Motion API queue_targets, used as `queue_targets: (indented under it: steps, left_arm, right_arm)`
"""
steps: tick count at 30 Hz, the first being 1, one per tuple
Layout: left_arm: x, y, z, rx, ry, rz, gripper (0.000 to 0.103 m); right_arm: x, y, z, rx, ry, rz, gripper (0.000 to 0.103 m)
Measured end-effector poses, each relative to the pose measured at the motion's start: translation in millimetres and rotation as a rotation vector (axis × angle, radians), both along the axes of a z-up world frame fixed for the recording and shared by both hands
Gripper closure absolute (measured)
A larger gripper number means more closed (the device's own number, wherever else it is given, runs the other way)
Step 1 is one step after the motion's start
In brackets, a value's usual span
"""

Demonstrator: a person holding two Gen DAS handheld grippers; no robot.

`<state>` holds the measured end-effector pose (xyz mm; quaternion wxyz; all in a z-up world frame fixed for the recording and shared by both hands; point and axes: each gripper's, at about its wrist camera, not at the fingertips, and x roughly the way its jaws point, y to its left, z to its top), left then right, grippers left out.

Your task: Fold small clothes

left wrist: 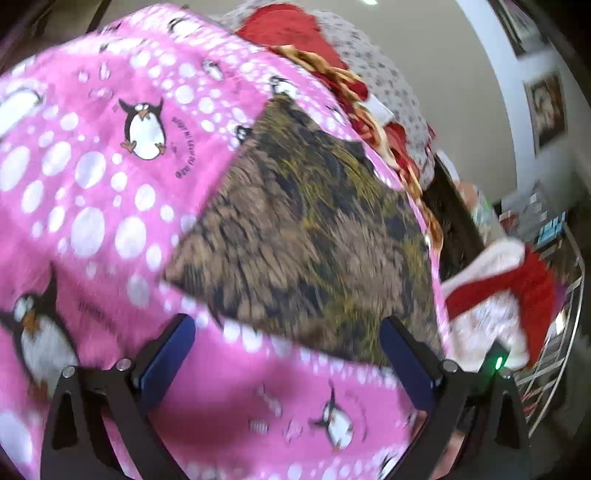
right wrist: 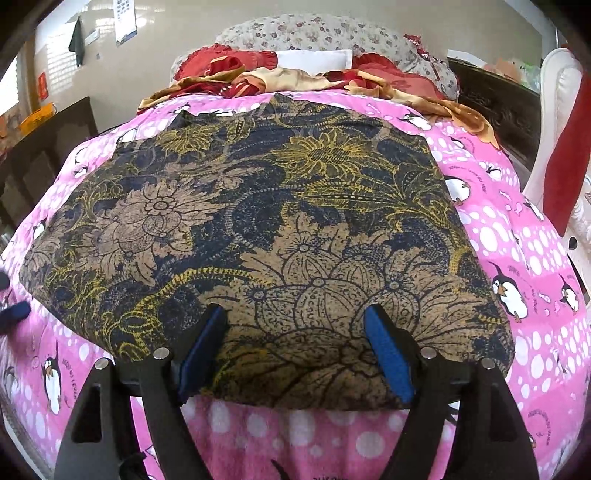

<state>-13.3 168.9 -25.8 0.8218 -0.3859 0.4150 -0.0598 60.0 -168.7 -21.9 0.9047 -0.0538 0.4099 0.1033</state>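
Observation:
A brown, navy and yellow floral garment (right wrist: 280,236) lies flat on a pink penguin-print blanket (right wrist: 532,258). My right gripper (right wrist: 295,317) is open, hovering over the garment's near edge, with nothing between its blue pads (right wrist: 388,354). In the left wrist view the same garment (left wrist: 306,236) lies ahead and to the right on the blanket (left wrist: 92,177). My left gripper (left wrist: 286,328) is open and empty at the garment's near corner. Its tip also shows at the far left of the right wrist view (right wrist: 14,312).
Red and gold cloths (right wrist: 258,74) and a floral pillow (right wrist: 325,33) are piled at the far end of the bed. A dark wooden headboard (right wrist: 495,107) and a white chair with red cloth (right wrist: 565,147) stand to the right. A metal rack (left wrist: 554,362) stands at the right.

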Motion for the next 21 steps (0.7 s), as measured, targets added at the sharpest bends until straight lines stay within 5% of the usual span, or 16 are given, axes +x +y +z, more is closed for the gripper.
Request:
queue_targets:
  steps: [9, 12, 14, 21]
  left_arm:
    - [24, 38, -4, -0.291, 0.011, 0.142, 0.001]
    - [24, 33, 0, -0.417, -0.044, 0.081, 0.002]
    - [30, 23, 2, -0.404, -0.027, -0.002, 0.007]
    - [42, 24, -2, -0.180, 0.025, 0.017, 0.021]
  right_arm:
    - [0, 0, 0, 0.000, -0.001, 0.000, 0.028]
    - [0, 0, 0, 0.001, -0.002, 0.000, 0.028]
    - [0, 0, 0, 0.001, -0.002, 0.000, 0.028]
    - [-1, -1, 0, 0.005, -0.003, 0.000, 0.028]
